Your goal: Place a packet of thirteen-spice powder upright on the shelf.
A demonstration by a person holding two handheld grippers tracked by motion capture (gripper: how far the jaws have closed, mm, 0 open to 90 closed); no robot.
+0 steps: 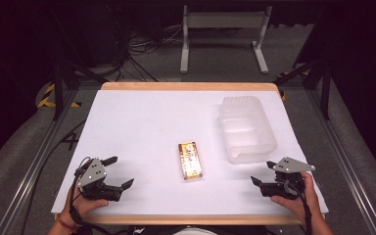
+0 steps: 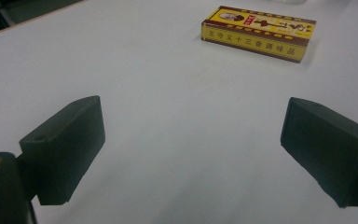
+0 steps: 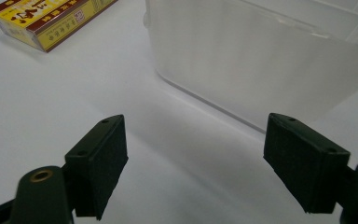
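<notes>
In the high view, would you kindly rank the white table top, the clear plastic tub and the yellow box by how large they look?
1. White table top, largest by far.
2. Clear plastic tub.
3. Yellow box, smallest, though it lies nearer the camera than the tub.

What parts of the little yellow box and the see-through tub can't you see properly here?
- Yellow box: in the high view its print is too small to read; in the right tool view the picture's top edge cuts it off.
- See-through tub: in the right tool view its frosted wall hides the inside, and the picture's edges crop it.
</notes>
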